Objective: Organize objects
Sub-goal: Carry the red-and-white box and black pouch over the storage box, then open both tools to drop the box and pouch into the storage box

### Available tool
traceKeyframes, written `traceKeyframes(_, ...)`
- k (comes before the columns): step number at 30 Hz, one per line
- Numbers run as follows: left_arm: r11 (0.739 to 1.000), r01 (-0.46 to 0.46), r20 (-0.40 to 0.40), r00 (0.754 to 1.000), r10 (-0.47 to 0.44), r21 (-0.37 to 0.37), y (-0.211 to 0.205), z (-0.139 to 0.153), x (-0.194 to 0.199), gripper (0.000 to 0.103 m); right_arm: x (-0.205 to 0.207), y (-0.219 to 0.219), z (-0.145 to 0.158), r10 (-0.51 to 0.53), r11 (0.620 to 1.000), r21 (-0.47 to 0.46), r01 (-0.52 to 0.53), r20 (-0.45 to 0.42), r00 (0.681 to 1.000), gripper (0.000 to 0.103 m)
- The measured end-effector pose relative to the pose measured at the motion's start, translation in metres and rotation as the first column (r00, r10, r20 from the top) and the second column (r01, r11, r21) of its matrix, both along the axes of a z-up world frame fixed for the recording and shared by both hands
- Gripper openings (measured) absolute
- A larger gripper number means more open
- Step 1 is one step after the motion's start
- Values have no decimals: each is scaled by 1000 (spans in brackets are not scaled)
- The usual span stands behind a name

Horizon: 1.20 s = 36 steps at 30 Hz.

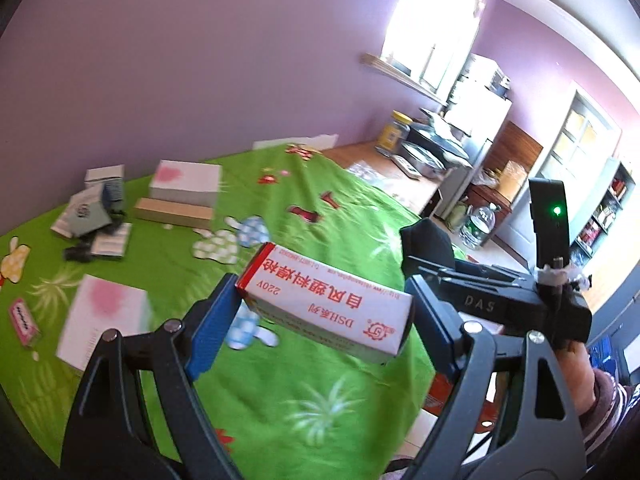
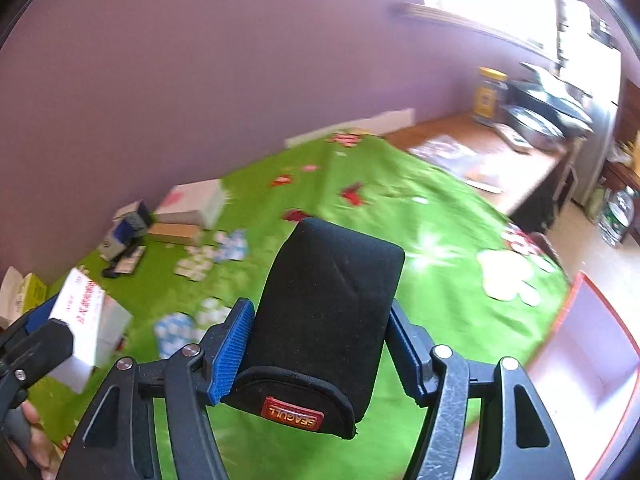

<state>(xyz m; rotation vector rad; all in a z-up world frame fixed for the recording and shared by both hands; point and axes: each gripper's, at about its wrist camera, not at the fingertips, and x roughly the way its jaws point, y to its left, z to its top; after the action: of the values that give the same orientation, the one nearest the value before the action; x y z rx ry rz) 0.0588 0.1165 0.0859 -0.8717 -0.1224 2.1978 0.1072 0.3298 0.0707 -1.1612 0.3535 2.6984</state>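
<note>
Above the green printed cloth (image 1: 320, 216), the left gripper (image 1: 324, 320) clamps a rectangular white-and-red cardboard box (image 1: 326, 306), while the right gripper (image 2: 320, 344) squeezes a soft black fabric pouch (image 2: 328, 312).

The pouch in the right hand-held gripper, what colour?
Black soft pouch, red label; right wrist view.

Your left wrist camera sits close behind the left gripper (image 1: 320, 320), looking forward and down along its fingers across the green cloth (image 1: 340, 216) toward the purple wall (image 1: 180, 60) and the window (image 1: 432, 20) at far right; the right gripper (image 1: 416, 256) shows at its right side. Your right wrist camera rides just behind the right gripper (image 2: 320, 344), tilted down steeper over the same green cloth (image 2: 400, 200), with the left gripper (image 2: 40, 332) at its lower left edge. Both views share the cloth, the purple wall (image 2: 200, 60), the stacked boxes (image 1: 184, 188) (image 2: 192, 204) near it, and the wooden counter (image 1: 384, 168) (image 2: 492, 148) under the window.
</note>
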Motion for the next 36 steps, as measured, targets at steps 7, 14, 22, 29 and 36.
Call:
traceKeyframes(7,998,58,27,998,-58,17,33,-14,21,85,43,57,-9,-123,992,29,122,21,992,66)
traceKeyframes(14,985,173,13,985,-173,-1,89,-20,55,85,84,110,-16,-245,967,79,242,27,969,66)
traceKeyframes(22,940,337,18,942,-336,-51,160,-43,102,85,116,150,-29,-326,940,123,319,50,944,66)
traceKeyframes(29,896,441,95,896,-434,-61,207,-71,123,85,136,177,-43,-399,904,206,374,97,912,68)
traceKeyframes(36,880,473,146,875,-462,-48,226,-81,130,96,144,191,-50,-444,882,229,411,113,889,71)
